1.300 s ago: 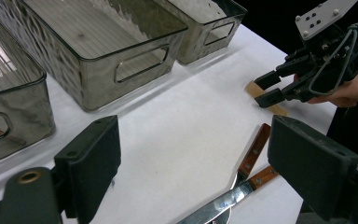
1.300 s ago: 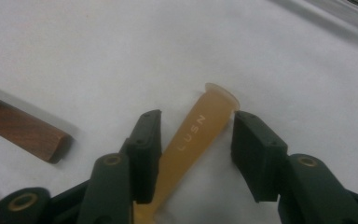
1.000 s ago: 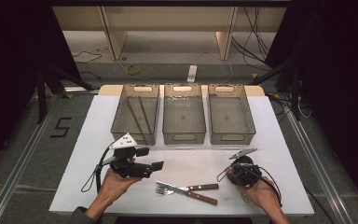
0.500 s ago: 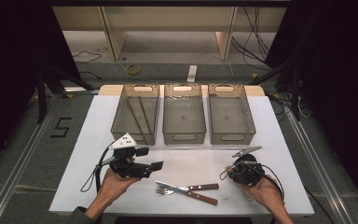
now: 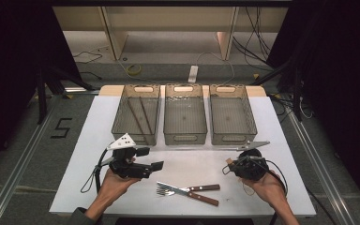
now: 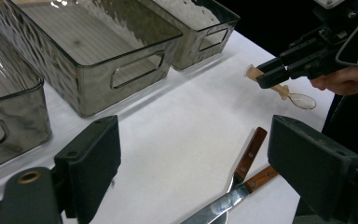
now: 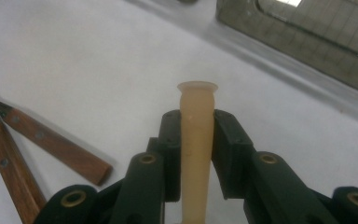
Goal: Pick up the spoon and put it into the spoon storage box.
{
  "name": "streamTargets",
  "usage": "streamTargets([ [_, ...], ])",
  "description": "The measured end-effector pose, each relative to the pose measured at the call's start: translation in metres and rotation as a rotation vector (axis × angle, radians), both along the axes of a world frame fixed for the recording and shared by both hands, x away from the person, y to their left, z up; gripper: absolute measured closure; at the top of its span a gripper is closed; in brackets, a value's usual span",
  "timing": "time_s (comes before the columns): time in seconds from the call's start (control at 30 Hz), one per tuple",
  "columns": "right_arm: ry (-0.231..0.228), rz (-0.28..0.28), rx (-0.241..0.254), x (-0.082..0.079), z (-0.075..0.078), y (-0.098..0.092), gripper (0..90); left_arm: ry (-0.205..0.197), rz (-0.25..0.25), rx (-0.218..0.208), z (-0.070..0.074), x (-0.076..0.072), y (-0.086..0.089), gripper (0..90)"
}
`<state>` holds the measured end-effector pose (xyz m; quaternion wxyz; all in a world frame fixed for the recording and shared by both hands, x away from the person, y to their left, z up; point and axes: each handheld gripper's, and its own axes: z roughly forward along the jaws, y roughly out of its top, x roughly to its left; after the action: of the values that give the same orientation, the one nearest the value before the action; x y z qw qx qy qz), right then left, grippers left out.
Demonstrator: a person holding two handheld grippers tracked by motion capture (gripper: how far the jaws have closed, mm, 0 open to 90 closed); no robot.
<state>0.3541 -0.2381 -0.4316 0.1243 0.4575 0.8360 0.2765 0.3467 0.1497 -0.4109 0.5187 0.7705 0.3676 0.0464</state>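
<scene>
My right gripper (image 5: 230, 165) is shut on a pale beige plastic spoon (image 7: 196, 140), lifted a little above the white table (image 5: 272, 122) at the front right. The spoon's handle end pokes out past the pads (image 7: 230, 144). From the left gripper view, the right gripper (image 6: 272, 74) carries the spoon (image 6: 302, 100) with its bowl toward the hand. My left gripper (image 5: 151, 158) is held at the front left, jaws open and nothing between them (image 6: 200, 154). A fork (image 5: 168, 192) and a knife (image 5: 205, 188) with wooden handles lie crossed between the two hands.
Three clear grey bins stand in a row at the back: the left bin (image 5: 118, 119) holds two thin dark sticks (image 5: 140, 115), the middle bin (image 5: 184, 137) and the right bin (image 5: 232, 137) look bare. The wooden handles (image 7: 51, 144) lie close to my right gripper.
My right gripper has risen slightly with the spoon held in it. The left gripper has stayed where it was.
</scene>
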Motion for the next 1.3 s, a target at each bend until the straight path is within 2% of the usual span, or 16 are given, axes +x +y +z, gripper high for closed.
streamTargets([
  [0.27, -0.057, 0.040, 0.040, 0.009, 0.022, 0.014, 74.5, -0.027, 0.027, -0.011, 0.001, 0.001, 0.006, 16.8],
  [0.53, -0.103, 0.064, 0.086, 0.028, 0.039, 0.028, 74.4, -0.050, 0.031, -0.031, 0.003, 0.000, 0.009, 16.8],
  [0.73, -0.106, 0.061, 0.133, 0.047, 0.047, 0.036, 74.4, -0.066, 0.040, -0.025, 0.003, -0.001, 0.012, 16.8],
  [1.23, -0.139, 0.088, 0.172, 0.086, 0.070, 0.072, 74.5, -0.087, 0.072, -0.042, 0.004, -0.001, 0.016, 16.7],
  [1.3, -0.149, 0.088, 0.161, 0.091, 0.073, 0.078, 74.6, -0.091, 0.075, -0.037, 0.004, -0.001, 0.017, 16.7],
])
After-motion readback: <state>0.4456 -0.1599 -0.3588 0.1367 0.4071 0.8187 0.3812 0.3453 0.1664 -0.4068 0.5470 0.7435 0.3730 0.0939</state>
